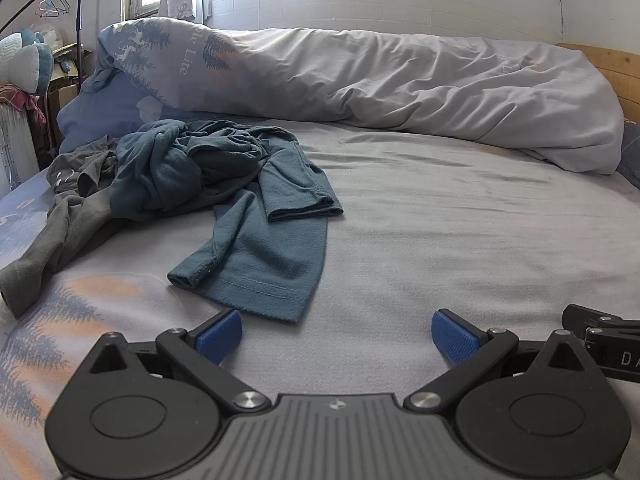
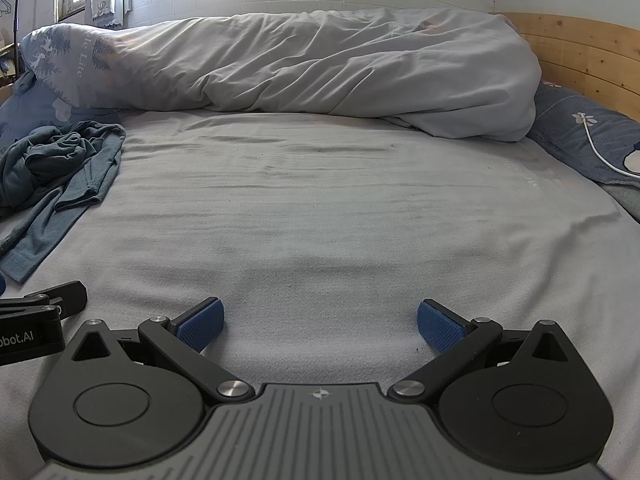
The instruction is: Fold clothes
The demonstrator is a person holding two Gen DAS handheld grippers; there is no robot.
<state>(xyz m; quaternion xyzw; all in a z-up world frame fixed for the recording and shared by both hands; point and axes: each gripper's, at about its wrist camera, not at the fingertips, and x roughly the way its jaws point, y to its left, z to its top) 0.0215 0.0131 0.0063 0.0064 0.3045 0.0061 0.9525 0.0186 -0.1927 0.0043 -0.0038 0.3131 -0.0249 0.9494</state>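
A crumpled teal shirt [image 1: 224,196] lies on the grey bed sheet [image 1: 440,220], its hem and one sleeve stretched toward me. A grey-olive garment [image 1: 60,216] lies bunched to its left, partly under it. My left gripper [image 1: 337,334] rests low over the sheet just short of the teal hem, open, nothing between its blue pads. In the right wrist view the teal shirt [image 2: 60,172] sits far left. My right gripper [image 2: 319,322] hovers open over bare sheet [image 2: 320,208], to the right of the left gripper, whose black body [image 2: 36,316] shows at the left edge.
A rolled grey duvet [image 1: 380,88] runs along the far side of the bed under the window. A wooden headboard [image 2: 580,56] and a dark blue pillow [image 2: 592,140] with a white cable stand at the right. A clothes rack with hangers [image 1: 56,4] stands far left.
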